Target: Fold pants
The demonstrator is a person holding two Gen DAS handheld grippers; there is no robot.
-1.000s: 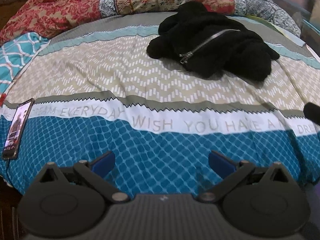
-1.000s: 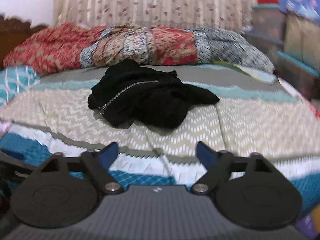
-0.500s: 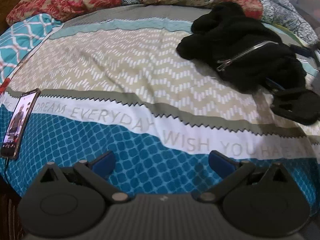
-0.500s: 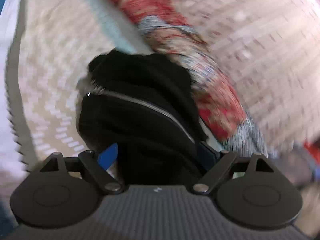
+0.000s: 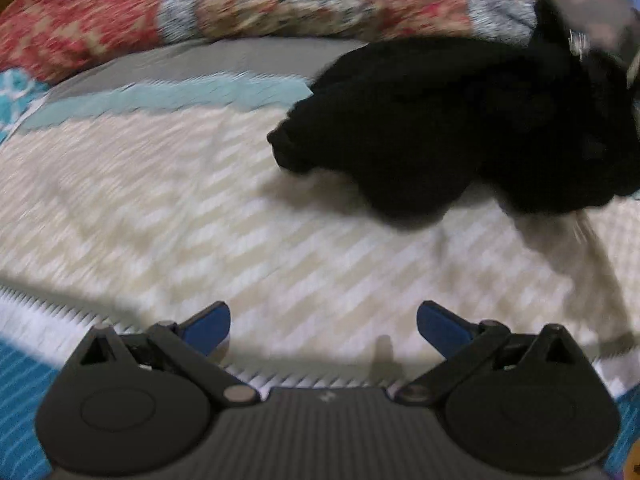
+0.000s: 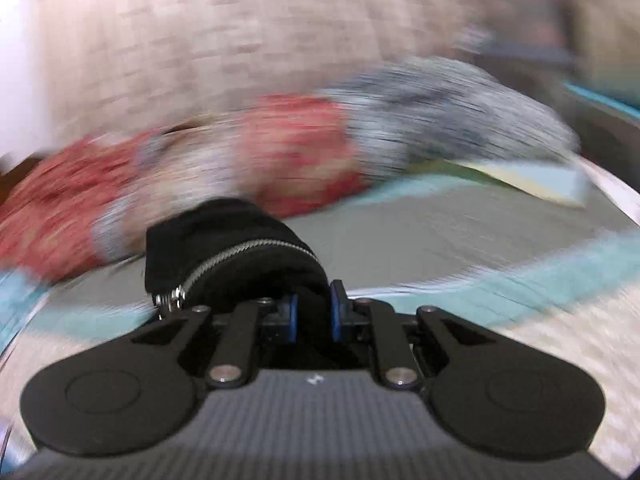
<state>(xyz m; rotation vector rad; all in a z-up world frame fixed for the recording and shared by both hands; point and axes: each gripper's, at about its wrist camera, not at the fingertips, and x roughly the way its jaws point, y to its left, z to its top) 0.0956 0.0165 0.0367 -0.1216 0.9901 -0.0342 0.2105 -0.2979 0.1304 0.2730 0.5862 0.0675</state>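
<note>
The black pants lie bunched on the patterned bedspread, at the upper right of the blurred left wrist view. My left gripper is open and empty, low over the cream chevron band, short of the pants. My right gripper is shut on a fold of the black pants, with the silver zipper draped just left of its blue pads. The fabric bulges up over the fingers and hides what lies right ahead.
A red and grey patchwork quilt is heaped along the head of the bed, also blurred in the right wrist view. A curtain hangs behind it. Boxes stand at the far right.
My right gripper has closed on the pants and is lifting them. My left gripper has moved forward from the blue band towards the pants, and stays open.
</note>
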